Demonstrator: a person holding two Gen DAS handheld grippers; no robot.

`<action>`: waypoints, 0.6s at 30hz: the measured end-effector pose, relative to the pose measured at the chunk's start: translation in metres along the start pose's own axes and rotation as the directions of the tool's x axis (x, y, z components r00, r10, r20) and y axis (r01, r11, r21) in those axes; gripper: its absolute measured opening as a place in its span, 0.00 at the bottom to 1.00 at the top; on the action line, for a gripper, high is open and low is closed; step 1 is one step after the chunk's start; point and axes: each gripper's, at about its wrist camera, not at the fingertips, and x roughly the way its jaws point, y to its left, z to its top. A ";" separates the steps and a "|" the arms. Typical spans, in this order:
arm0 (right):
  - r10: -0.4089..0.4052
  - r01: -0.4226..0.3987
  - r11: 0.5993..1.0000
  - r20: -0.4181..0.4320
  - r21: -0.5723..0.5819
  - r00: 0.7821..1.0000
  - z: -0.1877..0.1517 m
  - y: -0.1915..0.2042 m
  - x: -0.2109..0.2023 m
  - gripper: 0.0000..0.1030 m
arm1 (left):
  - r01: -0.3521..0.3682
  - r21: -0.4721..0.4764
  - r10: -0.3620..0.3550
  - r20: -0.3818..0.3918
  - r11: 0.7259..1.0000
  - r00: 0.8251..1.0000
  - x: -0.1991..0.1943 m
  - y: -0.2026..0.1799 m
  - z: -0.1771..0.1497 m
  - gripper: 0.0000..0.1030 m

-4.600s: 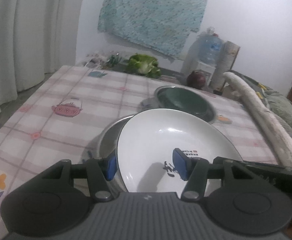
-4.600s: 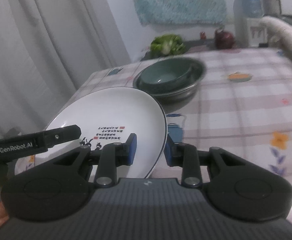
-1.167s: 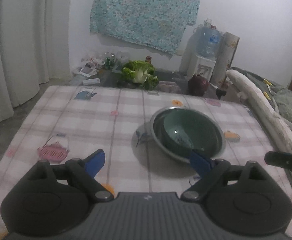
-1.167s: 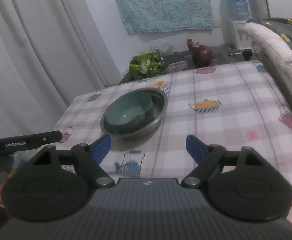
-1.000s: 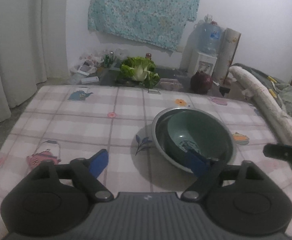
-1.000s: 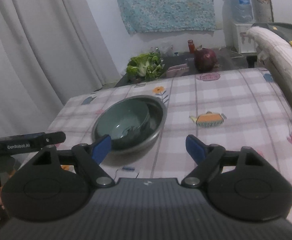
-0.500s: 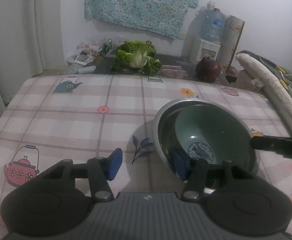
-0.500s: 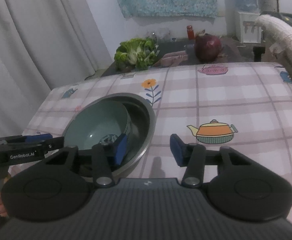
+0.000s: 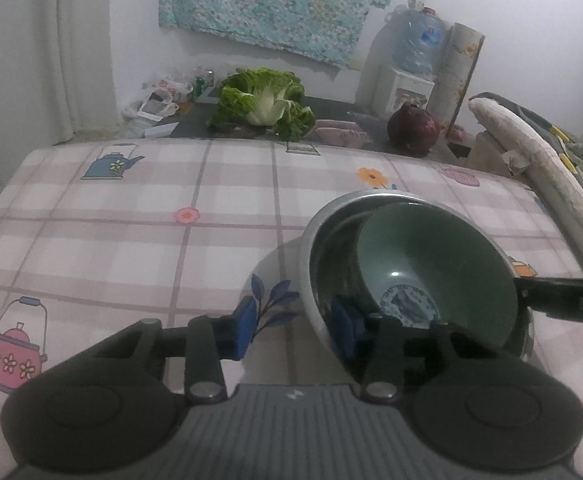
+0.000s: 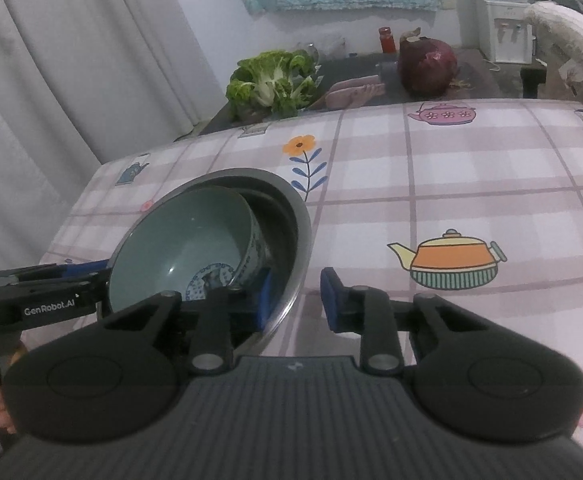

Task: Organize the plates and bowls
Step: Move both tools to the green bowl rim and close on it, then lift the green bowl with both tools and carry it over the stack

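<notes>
Left wrist view: a second ago the left gripper (image 9: 291, 330) hung wide open short of the basin (image 9: 371, 200); now it has come down and forward so its blue pads straddle the basin's near rim at lower centre, one pad (image 9: 245, 326) outside on the cloth (image 9: 131, 240), the other inside the steel wall. The jaws are closing with the rim between them, a gap showing on the outer side, so no grip yet. The bowl (image 9: 443, 256) sits tilted inside the basin, right of centre. The gripper points steeply down at the table.

Right wrist view: the right gripper (image 10: 295, 300) has likewise dropped from open air onto the basin's right rim at lower centre. Its jaws are closing across the rim, the inner pad close against the wall, the outer pad (image 10: 331, 300) apart from it. The left gripper's arm enters at lower left.

Judged from this, a two-handed lift of basin and bowl together is about to begin.
</notes>
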 end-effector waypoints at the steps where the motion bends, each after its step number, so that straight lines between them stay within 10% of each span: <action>1: 0.002 -0.002 1.000 0.001 0.002 1.000 0.000 -0.001 0.001 0.24 | 0.002 -0.003 -0.002 0.000 1.000 1.000 0.001 0.000 0.000 0.40; 18: 0.032 -0.032 0.999 -0.002 0.024 0.999 0.003 -0.005 0.016 0.16 | 0.024 -0.026 -0.024 0.001 0.999 1.000 0.006 -0.011 0.000 0.16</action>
